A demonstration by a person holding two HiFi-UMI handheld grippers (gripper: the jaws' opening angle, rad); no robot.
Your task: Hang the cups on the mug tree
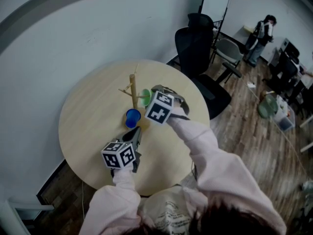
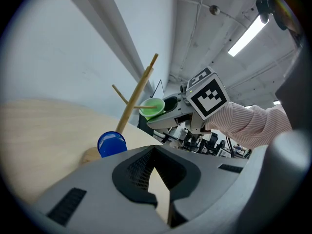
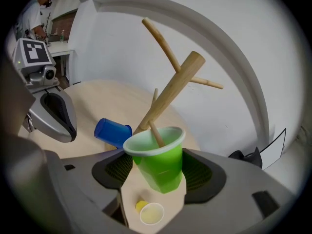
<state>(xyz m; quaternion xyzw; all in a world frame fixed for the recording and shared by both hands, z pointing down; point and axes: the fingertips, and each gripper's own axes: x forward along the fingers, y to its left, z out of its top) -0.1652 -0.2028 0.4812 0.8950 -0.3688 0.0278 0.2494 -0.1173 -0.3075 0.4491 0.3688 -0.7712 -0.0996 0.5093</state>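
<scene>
Round wooden table (image 1: 88,116) carries everything; the wooden mug tree (image 1: 132,88) stands near its centre, upright post with thin pegs angling out; black office chair (image 1: 195,48) stands on the floor beyond the tree, off the table edge.

Person's two pale pink sleeves (image 1: 210,151) reach in from the near side of the tree, one tool in each hand.

Right tool (image 3: 158,156): sits just beside the tree, on its right in the head view, pointed downward at it; jaws stand wide apart and are closed on the sides of the green cup (image 3: 163,172); marker cube faces up toward the head camera.

Left tool (image 2: 155,152): sits on the near side of the tree, a little apart from its base, pointing almost level toward the post; jaw tips meet at the front, only a narrow wedge of table shows behind them; nothing is between them.

Green cup: mouth turned toward the tree, tilted; one lower peg of the tree enters the mouth and touches the inside; cup is clear of the table.

Blue cup (image 3: 113,132): lies on its side on the table, just beside the foot of the tree, on the side facing the left tool.

Small pale yellow round thing (image 3: 152,213): on the table below the green cup, near the tree's foot; too small to identify.
</scene>
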